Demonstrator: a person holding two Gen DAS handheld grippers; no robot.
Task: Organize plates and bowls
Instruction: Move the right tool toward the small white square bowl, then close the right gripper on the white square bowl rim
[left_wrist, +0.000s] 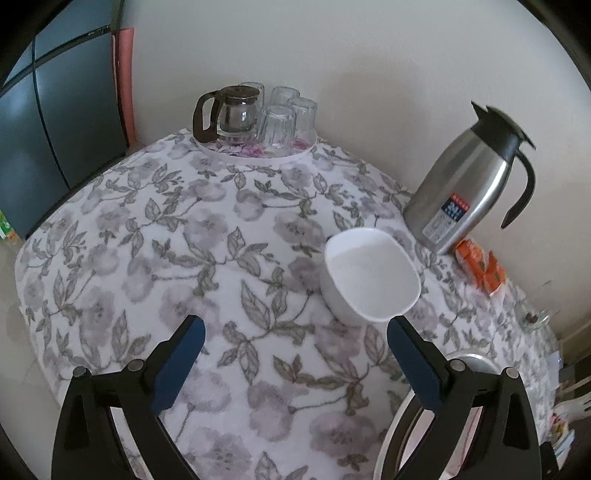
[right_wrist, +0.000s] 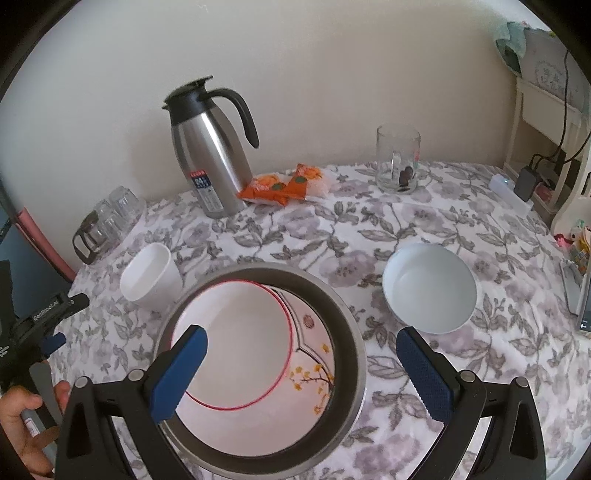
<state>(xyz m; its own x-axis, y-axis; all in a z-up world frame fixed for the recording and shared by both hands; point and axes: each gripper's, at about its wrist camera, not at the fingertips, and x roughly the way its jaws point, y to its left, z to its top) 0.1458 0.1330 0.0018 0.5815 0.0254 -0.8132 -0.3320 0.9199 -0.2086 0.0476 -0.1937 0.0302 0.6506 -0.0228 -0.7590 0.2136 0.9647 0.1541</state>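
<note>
White square bowl (right_wrist: 149, 277), pale blue round bowl (right_wrist: 430, 288), grey-lilac floral tablecloth (right_wrist: 424, 221)

Upright white square bowl (right_wrist: 149, 275) beyond the left jaw, red-rimmed plate (right_wrist: 255, 345) in steel pan (right_wrist: 352, 332) between jaws, round bowl (right_wrist: 430, 286) beyond the right jaw.

Both wrist views look down, close over table; shared: white cup (left_wrist: 371, 275) (right_wrist: 150, 275), steel carafe (left_wrist: 467, 184) (right_wrist: 208, 147).

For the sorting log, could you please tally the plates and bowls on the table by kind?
White bowls: 2, a squarish bowl and a round bowl.
Metal-rimmed bowls: 1, the steel bowl.
Plates: 1, the red-rimmed plate inside the steel bowl.
Total: 4.
</note>
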